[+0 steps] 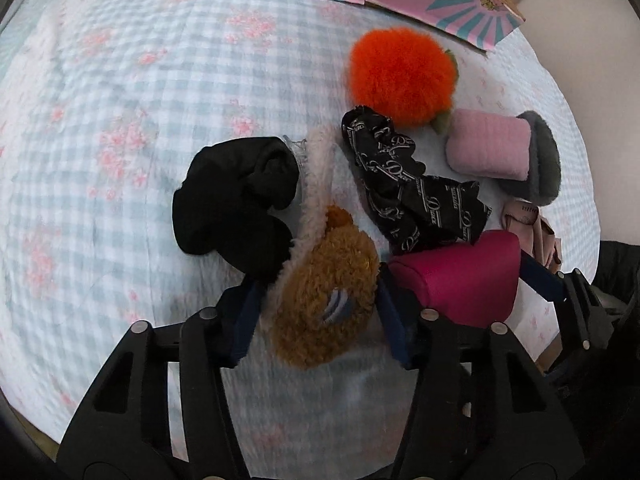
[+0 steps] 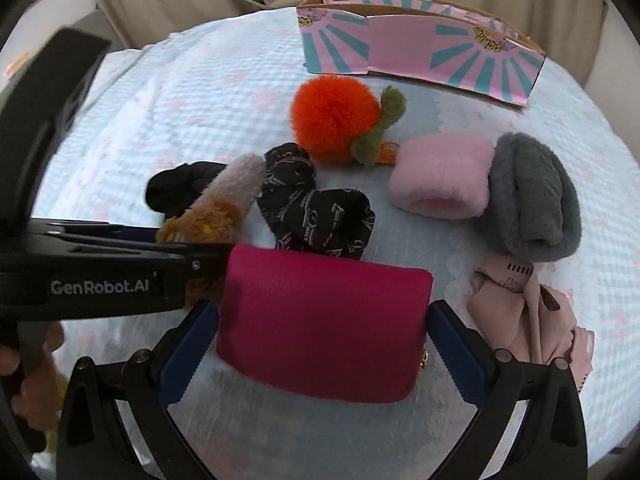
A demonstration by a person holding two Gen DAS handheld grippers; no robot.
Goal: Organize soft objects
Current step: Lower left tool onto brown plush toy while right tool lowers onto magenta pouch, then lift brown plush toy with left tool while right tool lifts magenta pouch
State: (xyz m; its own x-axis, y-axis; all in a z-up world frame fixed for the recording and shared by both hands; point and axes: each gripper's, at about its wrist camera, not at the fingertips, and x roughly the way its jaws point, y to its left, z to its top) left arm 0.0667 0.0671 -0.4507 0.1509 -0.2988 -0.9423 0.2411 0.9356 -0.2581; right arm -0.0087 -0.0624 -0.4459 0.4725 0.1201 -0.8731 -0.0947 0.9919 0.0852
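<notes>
A brown fuzzy bear plush [image 1: 324, 300] with a cream fleece edge lies on the blue checked cover [image 1: 120, 120]. My left gripper [image 1: 320, 312] points down over it, its blue pads against the plush's two sides. A magenta pouch [image 2: 320, 320] lies just right of the plush. My right gripper [image 2: 323, 307] straddles the pouch with its jaws wide; the pouch fills the gap and looks unsqueezed. In the right wrist view the left gripper's fingers [image 2: 192, 258] reach in from the left.
Behind lie a black cloth [image 1: 232, 204], a black printed scrunchie [image 1: 404, 184], an orange pom-pom plush [image 2: 332, 116], a pink fleece roll [image 2: 440, 176], a grey one [image 2: 532, 208] and a pink fabric bow [image 2: 528, 312]. A pink and teal cardboard box [image 2: 420, 48] stands at the back.
</notes>
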